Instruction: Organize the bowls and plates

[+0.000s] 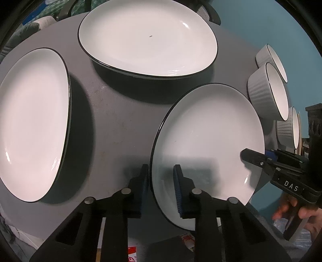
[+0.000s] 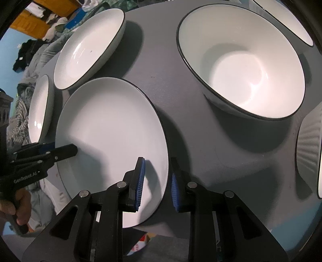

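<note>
The small plate [image 1: 207, 141] lay at the near edge of the gray counter [image 1: 120, 121], held at both sides. The left gripper [image 1: 161, 187] straddled its left rim: one blue-padded finger sat inside the plate and the other outside, on the counter side, with the rim between them. The pads looked closed on the rim, though the exact contact was hard to see. The right gripper [image 2: 157, 181] straddled the plate's [image 2: 112, 141] right rim the same way, its left finger [image 2: 140, 177] over the white inside and its right finger [image 2: 175, 187] outside, the rim pinched in the narrow gap.

In the left wrist view, a large plate [image 1: 34, 125] lay to the left and a second large plate [image 1: 147, 38] lay farther back, both apart from the held plate. Three ribbed bowls [image 1: 265, 90] stood in a row along the right side of the counter, near the plate's far right rim. The right gripper [image 1: 253, 159] reached in from the right, its upper finger resting on the plate's inside, with a hand [image 1: 301, 209] on its handle.

The right wrist view showed what the other did not: the deep white inside of a bowl [image 2: 241, 68] just beyond the plate to the right, a ribbed bowl [image 2: 308, 149] at the right edge, and clothes [image 2: 50, 28] and an orange box [image 2: 36, 18] beyond the counter. There the left gripper [image 2: 68, 151] came in from the left onto the plate.
</note>
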